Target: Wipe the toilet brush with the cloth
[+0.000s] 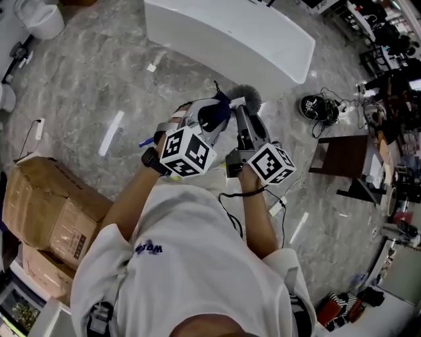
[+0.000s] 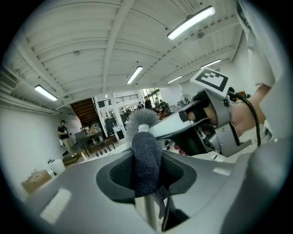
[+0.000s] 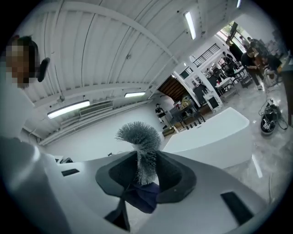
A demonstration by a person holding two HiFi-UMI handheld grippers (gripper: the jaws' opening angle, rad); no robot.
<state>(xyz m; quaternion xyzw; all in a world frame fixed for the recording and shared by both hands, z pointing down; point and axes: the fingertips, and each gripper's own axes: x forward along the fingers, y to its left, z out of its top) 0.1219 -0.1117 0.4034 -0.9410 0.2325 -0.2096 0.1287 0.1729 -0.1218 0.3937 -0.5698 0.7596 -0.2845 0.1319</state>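
Near left, on grey floor: two cardboard boxes, stacked, flaps shut, contents not visible. Far left corner: white round fixture, inside not visible.

Centre, held up in front of white T-shirt, well above floor: both claws side by side, marker cubes toward body, tips pointing away.

First, left claw: closed on cloth, jaws a moderate way apart, pads pressing it from both sides. Cloth dark blue, wrapped round stem of brush just below head. Grey bristles poking out beyond jaw tips; pale stem running down btwn jaws toward cam.

Next, right claw: just right of the other, nearly touching it. Closed on lower bristles of brush head, pads against them on both sides, gap fairly narrow. Bushy top fanning out past tips. Fold of cloth hanging below, btwn jaws, nearer cam.

Head view: brush head at far end of both claws, cloth just left of it, partly under left claw's tip.

Beyond claws, far centre to right: long white block on floor, rounded right end; inside, if any, not visible.

Right: black round item w/ tangle of cables on floor, near block's right end. Nearer than that, dark low table. Far right edge: cluttered desks, too small to tell what's on them.
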